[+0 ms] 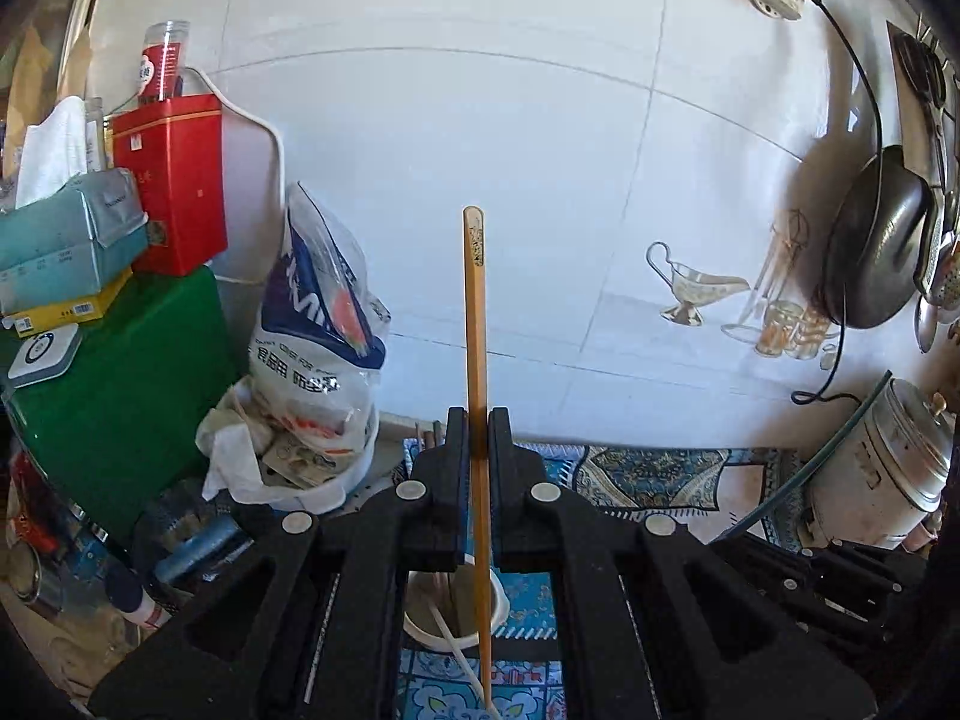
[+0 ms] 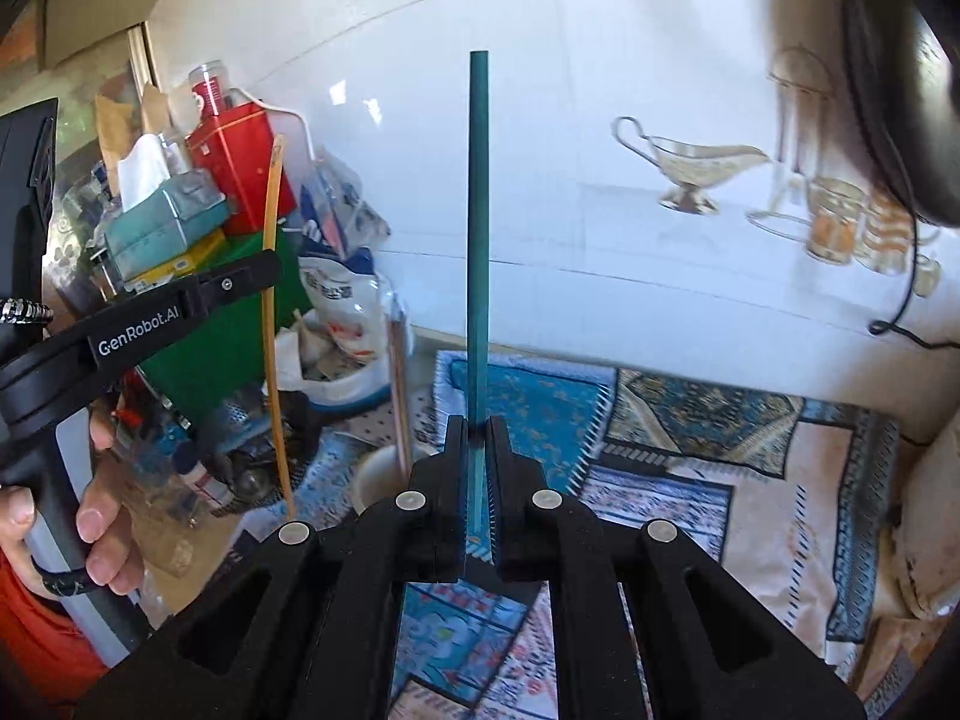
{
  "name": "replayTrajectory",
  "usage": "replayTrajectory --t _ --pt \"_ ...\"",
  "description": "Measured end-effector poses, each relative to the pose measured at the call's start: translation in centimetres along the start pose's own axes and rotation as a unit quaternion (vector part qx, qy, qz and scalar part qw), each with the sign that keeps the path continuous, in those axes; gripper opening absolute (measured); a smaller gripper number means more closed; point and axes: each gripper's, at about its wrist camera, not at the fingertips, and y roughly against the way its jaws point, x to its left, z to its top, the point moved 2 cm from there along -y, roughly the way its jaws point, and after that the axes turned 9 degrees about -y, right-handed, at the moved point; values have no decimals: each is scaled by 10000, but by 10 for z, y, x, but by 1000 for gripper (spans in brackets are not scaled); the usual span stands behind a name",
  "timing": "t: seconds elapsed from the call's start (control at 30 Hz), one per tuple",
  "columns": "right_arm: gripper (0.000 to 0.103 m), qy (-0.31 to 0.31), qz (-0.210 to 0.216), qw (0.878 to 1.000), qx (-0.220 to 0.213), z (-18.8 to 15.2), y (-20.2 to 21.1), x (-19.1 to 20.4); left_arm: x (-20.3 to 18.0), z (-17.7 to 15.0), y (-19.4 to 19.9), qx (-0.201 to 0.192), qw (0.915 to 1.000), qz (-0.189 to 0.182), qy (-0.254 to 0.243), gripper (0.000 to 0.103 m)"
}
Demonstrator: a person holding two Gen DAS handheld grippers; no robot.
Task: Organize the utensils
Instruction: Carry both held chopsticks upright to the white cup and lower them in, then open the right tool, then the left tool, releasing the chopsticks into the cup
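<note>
My left gripper (image 1: 478,420) is shut on a yellow wooden chopstick (image 1: 474,312) and holds it upright; its lower end reaches down past a white cup (image 1: 498,606) below the jaws. My right gripper (image 2: 477,426) is shut on a teal chopstick (image 2: 478,210), also upright. In the right wrist view the left gripper (image 2: 264,267) shows at the left with the yellow chopstick (image 2: 271,360). The white cup (image 2: 375,477) stands just left of my right gripper, with a brown chopstick (image 2: 399,396) standing in it.
A patterned mat (image 2: 690,468) covers the counter. At the left are a green box (image 1: 120,396), a red tin (image 1: 174,180), a tissue box (image 1: 66,240) and a plastic bag (image 1: 318,330). A dark pan (image 1: 876,240) hangs on the tiled wall; a metal pot (image 1: 882,468) stands at right.
</note>
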Motion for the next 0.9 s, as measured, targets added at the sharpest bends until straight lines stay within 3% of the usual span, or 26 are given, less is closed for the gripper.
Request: replayTrajectory --t 0.3,0.5,0.9 --pt "5 46 13 9998 199 6 -42 26 24 7 -26 -160 9998 3 105 4" --pt "5 -41 -139 9984 545 -3 -82 27 30 -12 -58 -243 9997 17 27 4" --pt "6 -185 -395 9916 1222 -32 -132 20 33 -63 -111 262 9992 -243 -163 4"
